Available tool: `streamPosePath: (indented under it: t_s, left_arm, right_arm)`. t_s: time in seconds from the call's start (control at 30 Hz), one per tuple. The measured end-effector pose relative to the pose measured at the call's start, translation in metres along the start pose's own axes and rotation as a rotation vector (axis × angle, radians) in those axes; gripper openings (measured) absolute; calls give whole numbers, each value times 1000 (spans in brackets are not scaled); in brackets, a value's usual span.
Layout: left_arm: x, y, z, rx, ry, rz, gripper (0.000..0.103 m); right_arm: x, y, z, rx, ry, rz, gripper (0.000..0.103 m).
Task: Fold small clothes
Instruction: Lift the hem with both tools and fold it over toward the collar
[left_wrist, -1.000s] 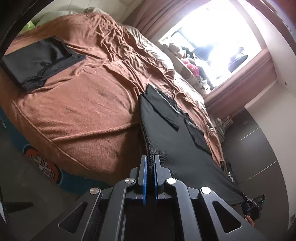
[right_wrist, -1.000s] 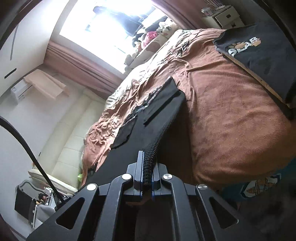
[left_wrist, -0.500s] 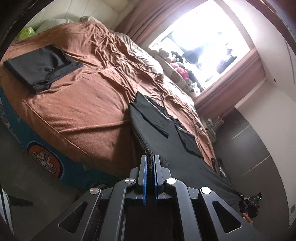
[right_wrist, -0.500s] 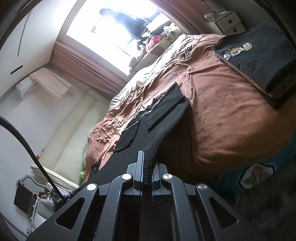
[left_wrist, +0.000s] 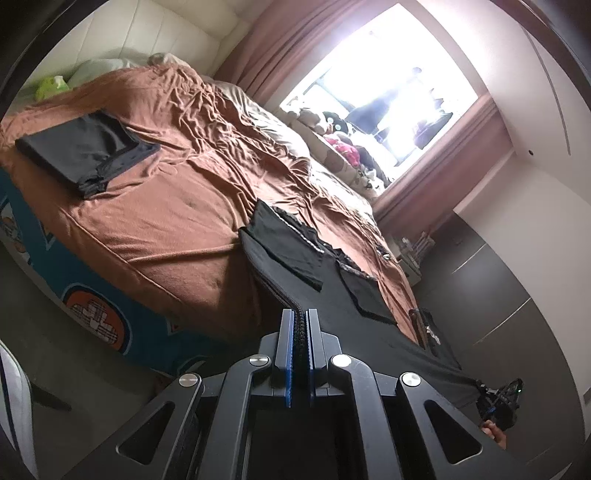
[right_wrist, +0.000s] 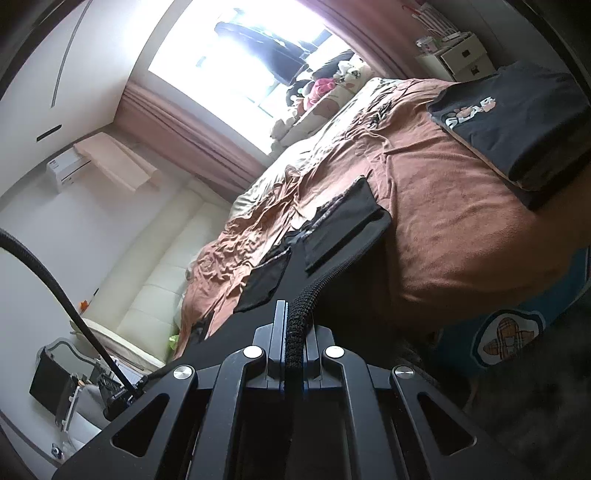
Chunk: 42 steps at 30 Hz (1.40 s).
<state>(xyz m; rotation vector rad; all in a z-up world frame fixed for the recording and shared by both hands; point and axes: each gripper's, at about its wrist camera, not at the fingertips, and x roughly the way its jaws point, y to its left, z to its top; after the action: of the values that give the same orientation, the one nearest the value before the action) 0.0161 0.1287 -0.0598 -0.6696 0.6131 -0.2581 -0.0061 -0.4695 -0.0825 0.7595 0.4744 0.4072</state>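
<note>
A black pair of shorts (left_wrist: 332, 291) with flat pocket panels is stretched taut between my two grippers, its far end lying on the brown blanket (left_wrist: 177, 221) near the bed's edge. My left gripper (left_wrist: 301, 325) is shut on one end of the ribbed waistband. My right gripper (right_wrist: 293, 317) is shut on the other end of that waistband (right_wrist: 301, 306); the shorts (right_wrist: 343, 229) run from it up onto the blanket (right_wrist: 443, 221). In the left wrist view, the right gripper (left_wrist: 498, 402) shows small at the cloth's far corner.
A folded dark garment (left_wrist: 85, 151) lies at the bed's left end. A folded black T-shirt with white print (right_wrist: 517, 118) lies at its right end. The bed's teal side (left_wrist: 92, 314) drops to dark floor. Behind are a bright window (left_wrist: 388, 92), curtains and a white nightstand (right_wrist: 458, 55).
Both grippers have drawn back from the bed with the shorts still held, pulling the cloth toward the bed's edge. More of the bed's side and floor shows now.
</note>
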Motion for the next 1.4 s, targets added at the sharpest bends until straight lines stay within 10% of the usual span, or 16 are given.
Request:
streamPosePath:
  t_s: [1.4]
  left_arm:
    - [228,-5,176,-6,99,201,6]
  right_arm:
    - [244,-18,179,59,68,-139,2]
